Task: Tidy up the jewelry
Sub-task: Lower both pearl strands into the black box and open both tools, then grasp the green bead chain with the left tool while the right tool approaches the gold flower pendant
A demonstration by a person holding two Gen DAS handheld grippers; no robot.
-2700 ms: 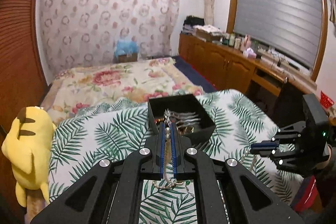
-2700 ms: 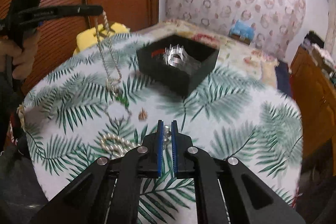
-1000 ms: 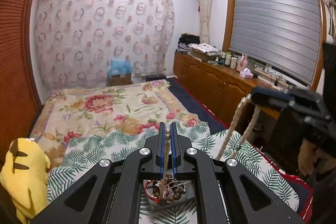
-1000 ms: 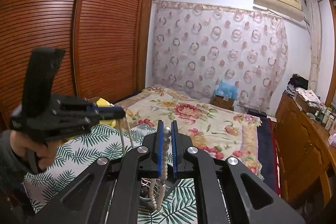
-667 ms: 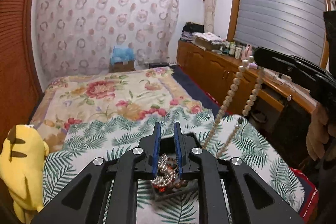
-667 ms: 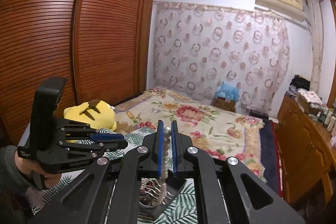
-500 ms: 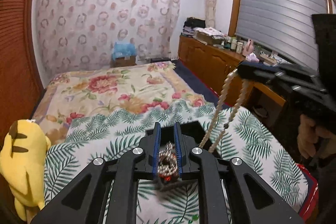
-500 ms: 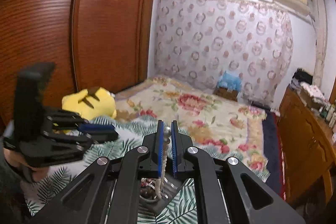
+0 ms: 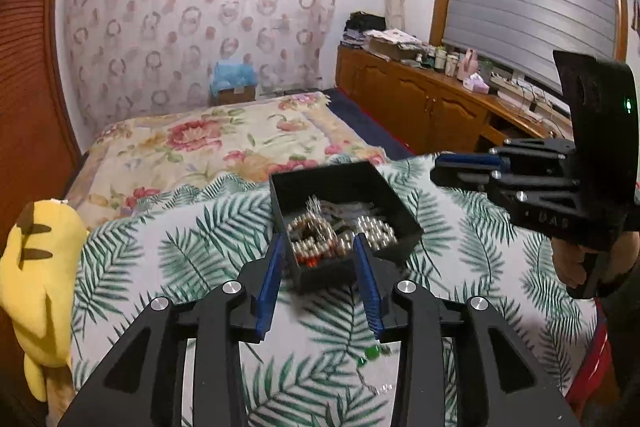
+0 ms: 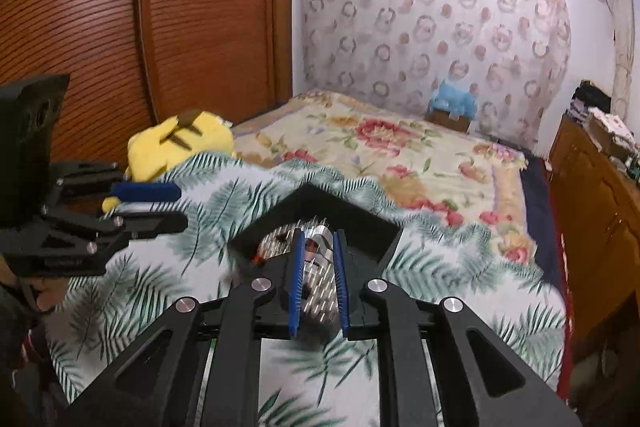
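A black open jewelry box [image 9: 384, 187] sits on the palm-leaf cloth, with pearl strands [image 9: 376, 229] and bead bracelets [image 9: 310, 237] heaped inside. My left gripper [image 9: 318, 241] is open and empty just above the box's near corner. My right gripper [image 10: 318, 239] is open and empty over the same box [image 10: 360, 215], with blurred pearls between its fingers' line of sight. The right gripper also shows in the left wrist view [image 9: 460, 167], to the right of the box. The left gripper shows in the right wrist view [image 10: 160, 203].
A small chain with green beads [image 9: 372, 353] lies on the cloth near me. A yellow plush toy [image 9: 36, 279] sits at the table's left edge. A floral bed [image 9: 208, 143] lies beyond, with wooden cabinets [image 9: 420, 107] on the right.
Both grippers opened: the left let its chain fall into the box, then the right let go of the pearl necklace into it. Both grippers have come down toward the box.
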